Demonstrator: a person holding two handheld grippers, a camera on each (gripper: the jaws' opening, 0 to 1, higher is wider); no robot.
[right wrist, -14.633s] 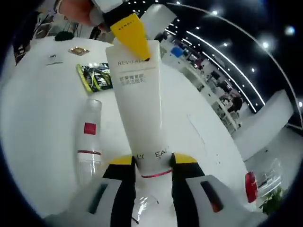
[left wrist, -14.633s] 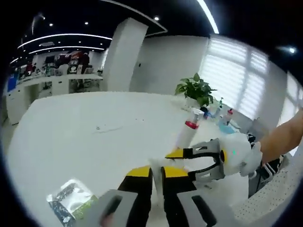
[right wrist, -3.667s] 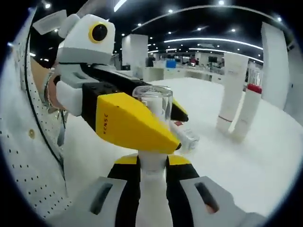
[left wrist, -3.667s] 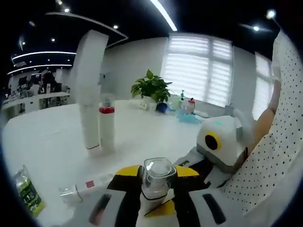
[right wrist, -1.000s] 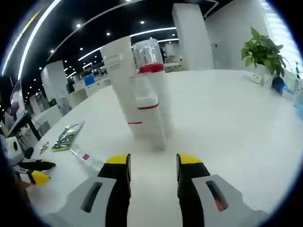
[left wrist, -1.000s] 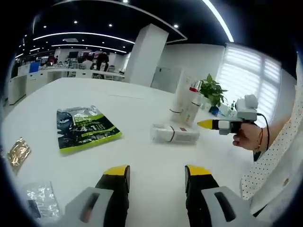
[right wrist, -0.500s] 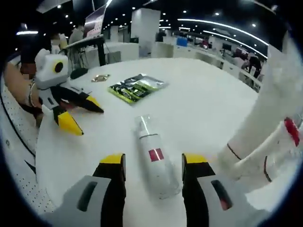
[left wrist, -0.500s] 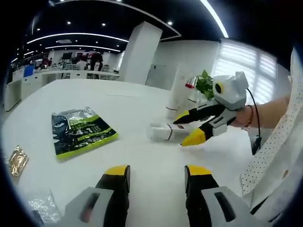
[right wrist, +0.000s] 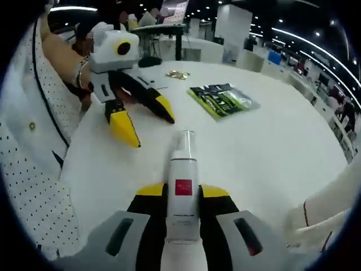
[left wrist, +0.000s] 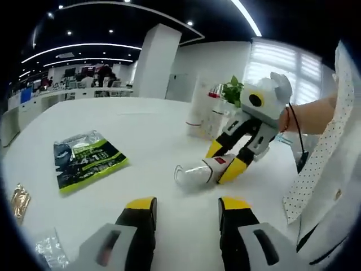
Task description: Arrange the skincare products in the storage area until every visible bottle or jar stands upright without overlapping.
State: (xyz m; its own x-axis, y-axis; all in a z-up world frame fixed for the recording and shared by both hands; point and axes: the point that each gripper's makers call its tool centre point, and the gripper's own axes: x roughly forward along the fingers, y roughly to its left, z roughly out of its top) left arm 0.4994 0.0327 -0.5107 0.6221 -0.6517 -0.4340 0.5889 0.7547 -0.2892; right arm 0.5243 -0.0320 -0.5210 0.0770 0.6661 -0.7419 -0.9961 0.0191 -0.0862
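I'm working over a big white table [left wrist: 141,130] in an open office, ceiling lights above, blinds and a plant [left wrist: 232,90] at the far side. Everything I place against the lying bottle [right wrist: 181,192]. Beyond it in the left gripper view stand the tall tube [left wrist: 198,101] and the red-capped bottle [left wrist: 213,110], upright, close together. Well off to its other side lies a green sachet [left wrist: 87,158], with smaller packets [left wrist: 20,200] past that.

My right gripper [right wrist: 181,195] has its jaws hard against both sides of the bottle, which is on its side on the table, clear cap pointing away from me. I can't tell whether it has left the table at all. My left gripper [left wrist: 183,212] hangs open, holding nothing, short of the bottle.

Risks, as I judge them: the bottle is smooth and round, so it could slip or spin between the jaws as I tip it up. Set down carelessly beside the standing pair, it could knock them over.
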